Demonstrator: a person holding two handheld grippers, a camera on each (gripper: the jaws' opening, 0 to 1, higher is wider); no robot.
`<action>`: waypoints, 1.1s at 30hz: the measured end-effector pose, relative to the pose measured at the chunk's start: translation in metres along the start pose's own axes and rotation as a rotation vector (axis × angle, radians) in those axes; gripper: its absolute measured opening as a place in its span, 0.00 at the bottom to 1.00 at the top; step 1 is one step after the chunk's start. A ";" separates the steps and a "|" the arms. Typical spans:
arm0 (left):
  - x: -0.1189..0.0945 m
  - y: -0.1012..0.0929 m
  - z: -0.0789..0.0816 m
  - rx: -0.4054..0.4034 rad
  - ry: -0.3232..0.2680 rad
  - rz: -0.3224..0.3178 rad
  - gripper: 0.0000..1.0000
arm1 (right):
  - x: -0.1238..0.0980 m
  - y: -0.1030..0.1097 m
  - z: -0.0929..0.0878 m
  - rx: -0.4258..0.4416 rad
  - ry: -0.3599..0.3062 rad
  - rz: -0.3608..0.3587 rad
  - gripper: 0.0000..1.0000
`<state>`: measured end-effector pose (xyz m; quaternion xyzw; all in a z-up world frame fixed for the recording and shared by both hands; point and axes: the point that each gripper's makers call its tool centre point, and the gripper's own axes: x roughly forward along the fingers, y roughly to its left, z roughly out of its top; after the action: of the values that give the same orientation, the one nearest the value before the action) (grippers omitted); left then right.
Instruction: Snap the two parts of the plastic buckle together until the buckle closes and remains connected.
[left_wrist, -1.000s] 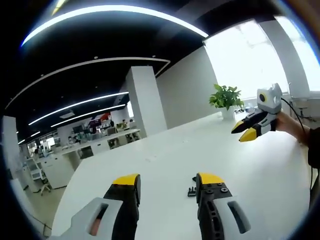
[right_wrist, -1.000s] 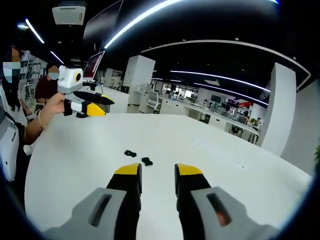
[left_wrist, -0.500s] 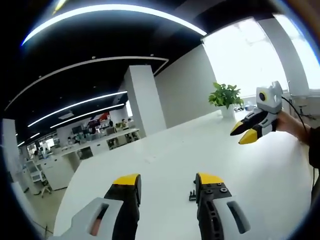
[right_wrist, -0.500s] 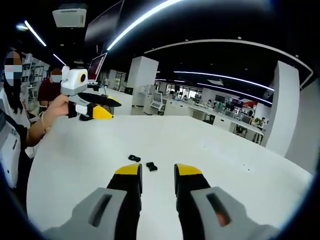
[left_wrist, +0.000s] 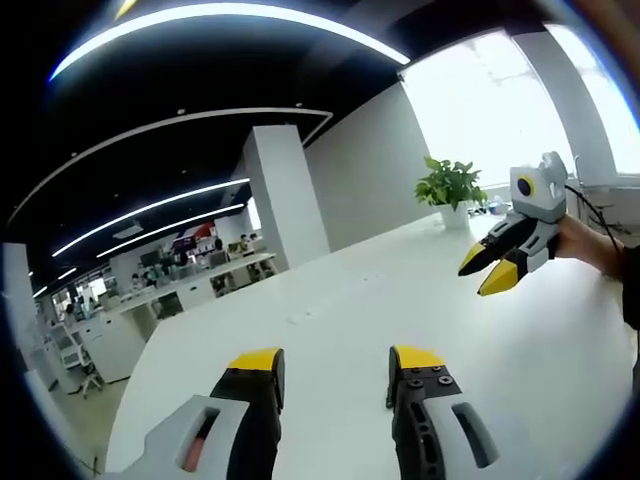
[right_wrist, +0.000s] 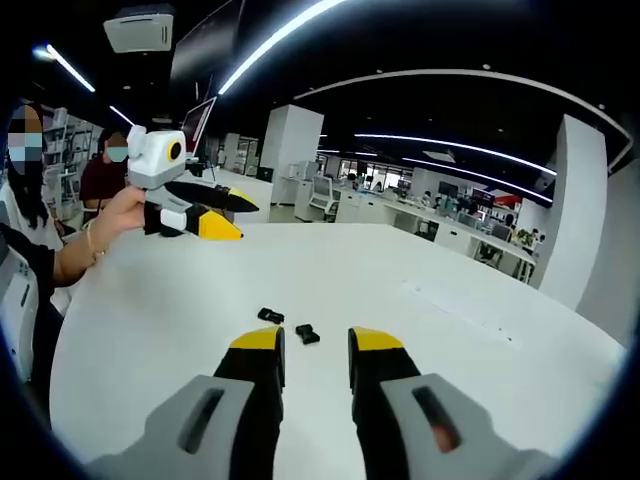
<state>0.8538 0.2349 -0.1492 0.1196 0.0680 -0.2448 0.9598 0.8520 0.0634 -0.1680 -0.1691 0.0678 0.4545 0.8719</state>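
- Open-plan office surrounds a big white table (right_wrist: 420, 270); rows of desks and white pillars stand far off, curved strip lights cross a dark ceiling, and a potted plant (left_wrist: 449, 190) sits at the table's far edge beside a bright window
- Two small black buckle parts (right_wrist: 288, 324) lie on the table just beyond the tips of the right gripper (right_wrist: 312, 345), near each other but apart, not yet snapped together
- Right gripper grasps nothing; its yellow-tipped jaws stand slightly parted over the table
- Left gripper (left_wrist: 333, 363) also grasps nothing; its jaws are spread wide above bare tabletop; seen from the right gripper view it hangs in the air, held by a hand (right_wrist: 112, 215), well away from the buckle parts
- Risk: the parts are tiny and light, so a jaw coming down off-centre would likely push one across the smooth table instead of pinching it
- Risk: a piece pinched askew would probably not line up with its mate, and pressing could make it spring out of the jaws
- Risk: with each part small against the jaws, a grip may hide it from view
- No brand, label or readable writing; distant wall signs are too blurred to read, possibly just coloured panels
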 end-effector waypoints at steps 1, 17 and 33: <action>0.001 0.000 0.000 0.000 0.001 -0.002 0.42 | 0.001 -0.001 0.000 0.000 0.002 -0.001 0.26; 0.017 -0.009 -0.011 0.003 0.031 -0.044 0.41 | 0.009 0.004 0.007 -0.012 0.011 0.020 0.25; 0.027 -0.007 -0.013 0.018 0.038 -0.051 0.40 | 0.018 0.004 0.013 -0.030 0.015 0.026 0.25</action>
<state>0.8729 0.2199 -0.1684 0.1310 0.0871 -0.2674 0.9507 0.8587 0.0843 -0.1614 -0.1845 0.0697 0.4653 0.8629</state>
